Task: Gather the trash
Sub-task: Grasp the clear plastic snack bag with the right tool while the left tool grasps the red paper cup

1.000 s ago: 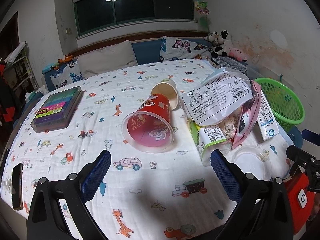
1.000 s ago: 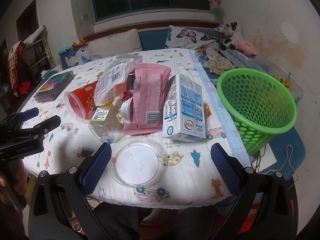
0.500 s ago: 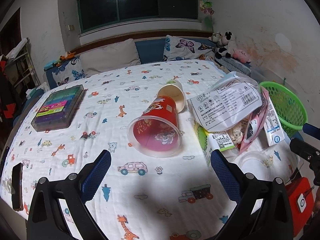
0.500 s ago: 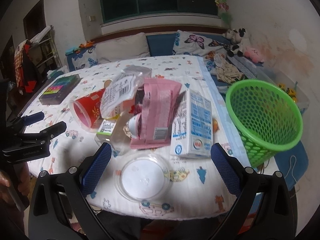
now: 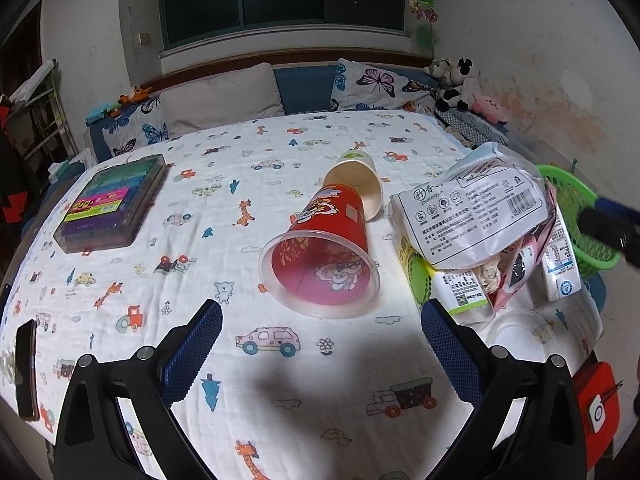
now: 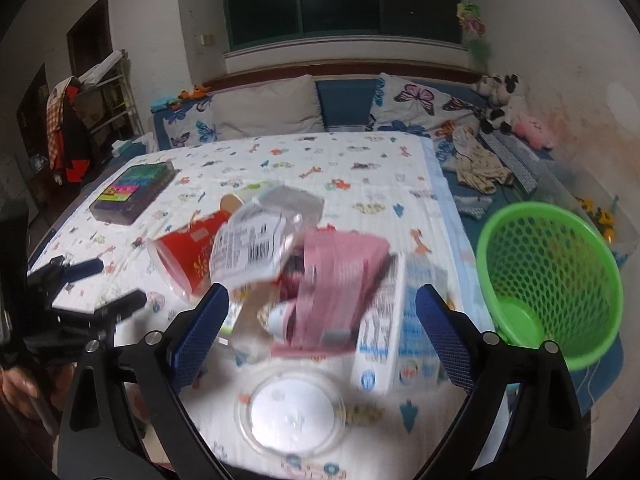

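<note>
Trash lies on a table with a cartoon-print cloth [image 5: 280, 392]. A red plastic cup [image 5: 320, 256] lies on its side with a paper cup [image 5: 356, 184] behind it. To the right are a white snack bag [image 5: 472, 216], a pink wrapper [image 6: 340, 280], a milk carton [image 6: 384, 328] and a clear round lid [image 6: 292, 404]. A green basket [image 6: 556, 276] stands off the table's right edge. My left gripper [image 5: 320, 344] is open and empty before the red cup. My right gripper [image 6: 320, 328] is open and empty above the lid, near the pink wrapper.
A colourful marker box [image 5: 112, 204] lies at the table's far left and a phone [image 5: 26, 368] at its near left edge. A sofa with pillows [image 5: 224, 100] and soft toys [image 5: 460, 84] stands behind the table.
Both grippers have moved forward toward the trash; the right one has closed in on the pink wrapper and carton. Both stay open and nothing on the table has moved.
</note>
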`<act>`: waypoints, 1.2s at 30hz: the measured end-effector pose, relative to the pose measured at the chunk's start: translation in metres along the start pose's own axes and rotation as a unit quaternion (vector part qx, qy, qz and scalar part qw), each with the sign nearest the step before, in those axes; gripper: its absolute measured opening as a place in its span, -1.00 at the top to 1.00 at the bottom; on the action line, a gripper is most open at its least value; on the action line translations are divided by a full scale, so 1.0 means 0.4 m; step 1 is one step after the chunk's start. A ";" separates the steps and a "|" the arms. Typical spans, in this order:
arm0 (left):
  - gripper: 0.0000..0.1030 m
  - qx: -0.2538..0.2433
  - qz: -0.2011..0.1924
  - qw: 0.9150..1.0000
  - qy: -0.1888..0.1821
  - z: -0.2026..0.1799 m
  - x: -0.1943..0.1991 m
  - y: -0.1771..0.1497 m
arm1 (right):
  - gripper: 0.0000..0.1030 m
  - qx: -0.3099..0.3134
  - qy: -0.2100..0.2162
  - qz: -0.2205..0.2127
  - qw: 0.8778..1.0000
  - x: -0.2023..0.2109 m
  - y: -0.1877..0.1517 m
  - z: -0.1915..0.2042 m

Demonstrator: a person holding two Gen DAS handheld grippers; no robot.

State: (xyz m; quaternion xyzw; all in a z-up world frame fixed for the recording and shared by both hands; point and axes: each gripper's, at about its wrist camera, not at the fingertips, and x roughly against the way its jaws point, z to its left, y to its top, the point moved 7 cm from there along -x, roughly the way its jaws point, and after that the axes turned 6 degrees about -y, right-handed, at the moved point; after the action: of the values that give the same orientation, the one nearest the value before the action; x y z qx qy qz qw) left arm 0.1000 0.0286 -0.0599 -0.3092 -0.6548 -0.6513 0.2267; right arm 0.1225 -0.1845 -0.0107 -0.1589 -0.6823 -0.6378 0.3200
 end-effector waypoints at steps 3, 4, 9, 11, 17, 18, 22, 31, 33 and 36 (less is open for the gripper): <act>-0.88 0.001 0.000 1.000 0.000 0.004 -0.011 0.006 | -0.69 0.004 0.014 0.005 1.000 -0.031 0.035 0.006; -0.88 0.003 0.000 1.000 -0.001 0.006 -0.014 0.008 | -0.67 0.009 0.017 0.007 1.000 -0.044 0.047 0.009; -0.87 0.004 0.003 1.000 -0.006 0.011 -0.036 0.016 | -0.56 0.015 0.038 0.016 0.999 -0.088 0.080 0.023; -0.87 0.004 0.003 1.000 -0.007 0.011 -0.045 0.020 | -0.53 0.018 0.045 0.020 0.999 -0.104 0.091 0.028; -0.85 0.017 0.010 0.999 -0.034 0.015 -0.077 0.026 | -0.49 0.032 0.062 0.027 0.997 -0.150 0.118 0.048; -0.85 0.017 0.010 0.999 -0.038 0.013 -0.081 0.026 | -0.48 0.033 0.067 0.031 0.997 -0.160 0.121 0.049; -0.68 0.021 0.014 0.998 -0.057 0.006 -0.103 0.028 | -0.37 0.037 0.081 0.045 0.995 -0.188 0.119 0.052; -0.33 0.047 0.029 0.992 -0.110 -0.011 -0.155 0.032 | 0.13 0.038 0.100 0.059 0.993 -0.200 0.106 0.057; -0.23 0.046 0.025 0.992 -0.115 -0.018 -0.157 0.039 | 0.18 0.038 0.098 0.057 0.993 -0.197 0.105 0.058; -0.13 0.043 0.020 0.992 -0.120 -0.025 -0.164 0.047 | 0.25 0.041 0.097 0.056 0.993 -0.195 0.104 0.060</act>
State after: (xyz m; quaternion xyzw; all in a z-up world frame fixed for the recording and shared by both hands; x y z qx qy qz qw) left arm 0.1584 0.0106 -0.0917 -0.3882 -0.6981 -0.5762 0.1731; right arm 0.2010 -0.1408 -0.0280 -0.1208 -0.6633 -0.6030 0.4264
